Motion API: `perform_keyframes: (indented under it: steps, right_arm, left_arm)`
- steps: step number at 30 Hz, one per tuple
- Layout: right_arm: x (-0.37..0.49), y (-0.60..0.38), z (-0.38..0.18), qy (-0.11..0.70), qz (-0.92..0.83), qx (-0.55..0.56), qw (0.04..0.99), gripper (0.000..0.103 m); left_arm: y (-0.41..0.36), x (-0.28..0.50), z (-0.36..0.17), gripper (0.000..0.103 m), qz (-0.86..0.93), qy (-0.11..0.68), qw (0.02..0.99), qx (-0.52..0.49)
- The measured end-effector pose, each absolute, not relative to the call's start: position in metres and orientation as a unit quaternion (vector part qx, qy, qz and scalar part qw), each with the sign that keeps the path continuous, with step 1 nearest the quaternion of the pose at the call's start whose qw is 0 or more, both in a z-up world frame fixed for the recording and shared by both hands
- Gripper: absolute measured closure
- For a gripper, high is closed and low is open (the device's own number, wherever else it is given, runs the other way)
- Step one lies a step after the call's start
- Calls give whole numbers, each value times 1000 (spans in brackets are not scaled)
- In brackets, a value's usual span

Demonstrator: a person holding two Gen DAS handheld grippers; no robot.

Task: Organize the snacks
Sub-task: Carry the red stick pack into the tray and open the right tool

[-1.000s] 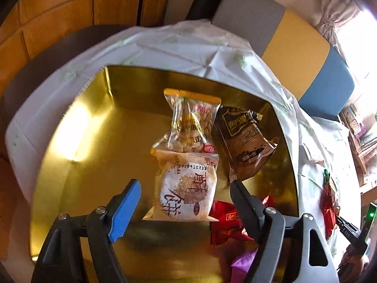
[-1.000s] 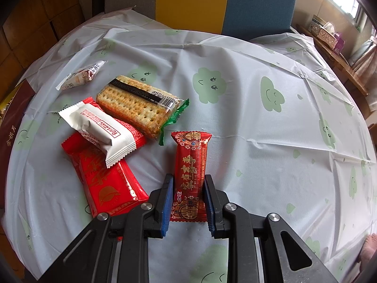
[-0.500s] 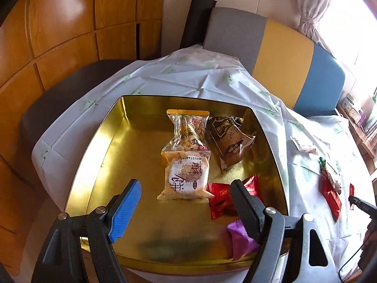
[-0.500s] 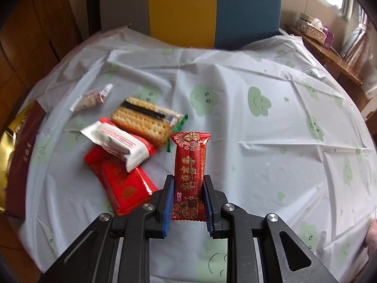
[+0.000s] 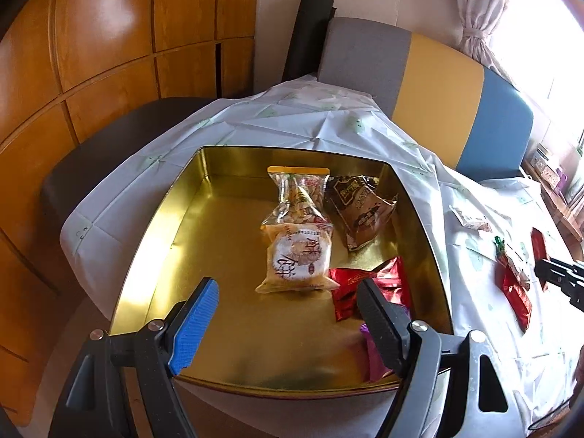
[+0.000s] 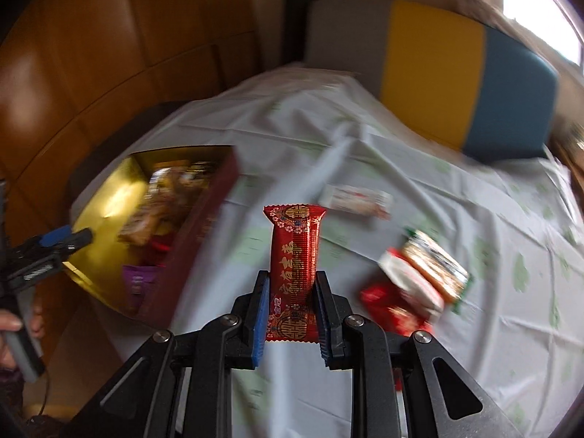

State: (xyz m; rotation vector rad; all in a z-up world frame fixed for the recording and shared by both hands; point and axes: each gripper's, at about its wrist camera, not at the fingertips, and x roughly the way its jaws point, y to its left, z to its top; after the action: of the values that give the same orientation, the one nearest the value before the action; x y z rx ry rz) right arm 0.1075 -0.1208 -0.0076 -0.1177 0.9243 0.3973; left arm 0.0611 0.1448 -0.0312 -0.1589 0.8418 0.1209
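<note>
- Here, the left gripper [image 5: 286, 308] hangs over the near edge of the gold tin [image 5: 171, 226], its jaws spread wide with nothing between them.
- Ahead of its blue finger pad [image 5: 195, 323] lies bare gold floor.
- Straight ahead of the gap sits a pale round-cake packet [image 5: 297, 261], and just beyond that, touching it, a clear bag of nuts [image 5: 299, 193].
- Ahead and to the right, a brown packet [image 5: 359, 210] leans near the tin's far right wall.
- Just ahead of the right finger lies a crumpled red wrapper [image 5: 365, 284]; behind that finger a purple packet [image 5: 372, 356] is partly hidden.
- The right gripper [image 6: 292, 310] is clamped on a long red snack bar [image 6: 295, 262], held upright between the pads above the tablecloth [image 6: 474, 219].
- To its left the tin shows, blurred, with its dark red outer wall facing the gripper.
- Beyond the bar, a white packet [image 6: 356, 199] lies on the cloth.
- To the right, near the gripper, cluster a cracker pack [image 6: 436, 264], a white-and-red packet [image 6: 407, 284] and a red packet [image 6: 392, 314], overlapping; blur hides the details.
</note>
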Motion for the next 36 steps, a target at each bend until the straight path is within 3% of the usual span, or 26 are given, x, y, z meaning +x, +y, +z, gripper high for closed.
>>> perform_keyframes:
  steps: [10,27,32,36]
  right_arm:
    - [122,-13,-19,459,281,-95,838,80]
    - [150,45,-79,522,264,-158,796,78]
    - [142,36,-70,504,271,-137,809,58]
    - [136,28,-62,490,268,-128,820,58]
  left_arm:
    - [172,51,-37,24,82,404,905,-101]
    - [195,49,-49,24,95,410,898,-125]
    - [190,49,-48,24,92,408,900,-119]
    - [185,50,-46,24,87,408,902,-115]
